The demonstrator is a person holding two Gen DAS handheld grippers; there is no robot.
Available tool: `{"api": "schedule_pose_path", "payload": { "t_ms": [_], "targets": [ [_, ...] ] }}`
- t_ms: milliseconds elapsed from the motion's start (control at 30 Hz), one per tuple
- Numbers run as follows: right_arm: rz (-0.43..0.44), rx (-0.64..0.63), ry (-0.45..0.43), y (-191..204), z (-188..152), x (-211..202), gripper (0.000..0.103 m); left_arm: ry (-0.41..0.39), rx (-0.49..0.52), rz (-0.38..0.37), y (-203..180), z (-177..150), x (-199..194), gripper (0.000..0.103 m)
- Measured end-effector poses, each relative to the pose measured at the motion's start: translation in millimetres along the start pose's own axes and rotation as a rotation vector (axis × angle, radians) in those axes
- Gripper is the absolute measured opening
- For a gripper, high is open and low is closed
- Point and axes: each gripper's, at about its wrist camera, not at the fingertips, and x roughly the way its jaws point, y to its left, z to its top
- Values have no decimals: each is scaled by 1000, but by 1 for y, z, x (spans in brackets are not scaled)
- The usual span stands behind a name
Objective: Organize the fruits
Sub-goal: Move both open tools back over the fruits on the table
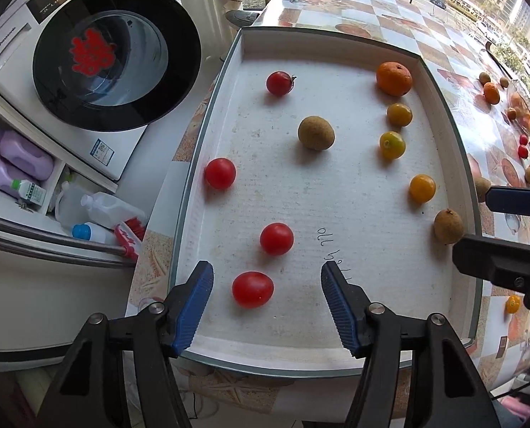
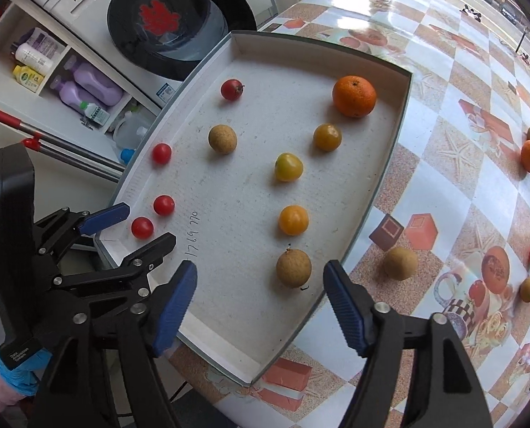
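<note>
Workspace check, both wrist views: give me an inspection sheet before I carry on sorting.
Surface: glossy checked tablecloth, fruit-printed.
Job's things: shallow white tray holding five red cherry tomatoes, large orange mandarin, three small yellow-orange fruits, two brown round fruits.
Clutter: loose brown fruit and others on the cloth.
Grippers: left gripper open above a tomato; right gripper open over a brown fruit.
Cables: nothing seen.
Surroundings: white washing machine, detergent bottles.
</note>
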Motion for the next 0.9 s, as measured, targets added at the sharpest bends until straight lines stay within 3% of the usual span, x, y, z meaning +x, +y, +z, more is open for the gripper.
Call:
{"api": "schedule_pose_path", "payload": {
  "t_ms": [167, 500, 733, 900],
  "targets": [
    [-32, 92, -53, -27, -10, -22, 81, -33, 58, -12, -22, 15, -13, 64],
    [-146, 402, -100, -139, -60, -65, 81, -118, 236, -119, -113, 52, -40, 64],
    [-212, 571, -109, -205, -96, -78, 81, -129, 364, -173, -184, 64, -39, 64],
    [-214, 645, -123, -238, -108, -79, 81, -125, 420, -201, -221, 72, -31, 64]
  ]
}}
